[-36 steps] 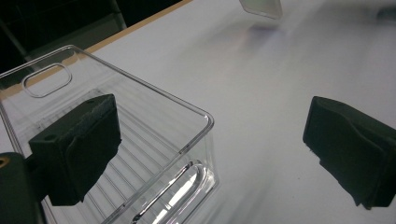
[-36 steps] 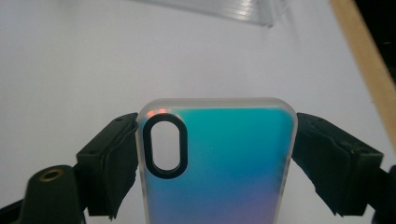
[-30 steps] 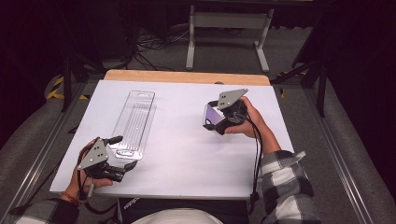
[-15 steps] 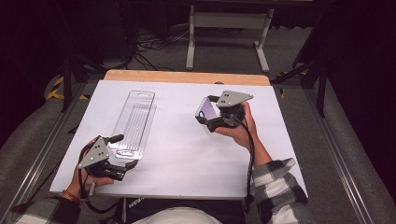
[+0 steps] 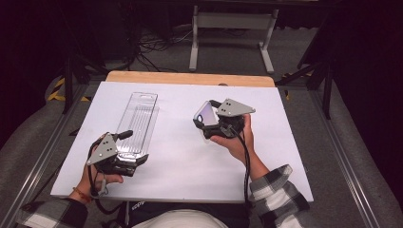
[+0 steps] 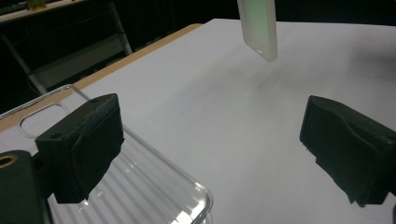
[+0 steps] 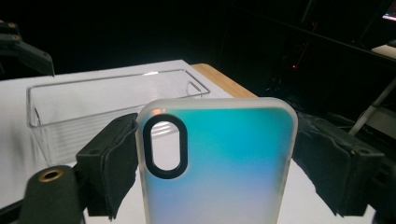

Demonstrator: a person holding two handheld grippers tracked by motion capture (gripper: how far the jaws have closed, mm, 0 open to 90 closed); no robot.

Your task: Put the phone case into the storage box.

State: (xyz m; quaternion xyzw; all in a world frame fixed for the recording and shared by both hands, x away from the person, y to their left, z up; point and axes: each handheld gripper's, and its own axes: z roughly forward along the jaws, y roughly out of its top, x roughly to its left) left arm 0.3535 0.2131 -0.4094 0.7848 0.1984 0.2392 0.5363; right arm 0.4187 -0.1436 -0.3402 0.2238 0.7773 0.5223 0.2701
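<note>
Left gripper (image 5: 124, 160) rested at near end of clear plastic tray (image 5: 138, 124), jaws spread wide, holding nothing. Phone case (image 5: 206, 114) sat lifted above white table (image 5: 180, 156), pinched across its width by right gripper (image 5: 214, 124). Case likely light, thin, flexy, slick; grip side edges, gently.

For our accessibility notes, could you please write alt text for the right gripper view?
A phone case with a blue-green iridescent back and a black-ringed oval camera cutout stands upright between the two black jaws of the right claw, which press on its sides. Behind it, a clear plastic tray lies on the white table, with a dark room beyond.
</note>
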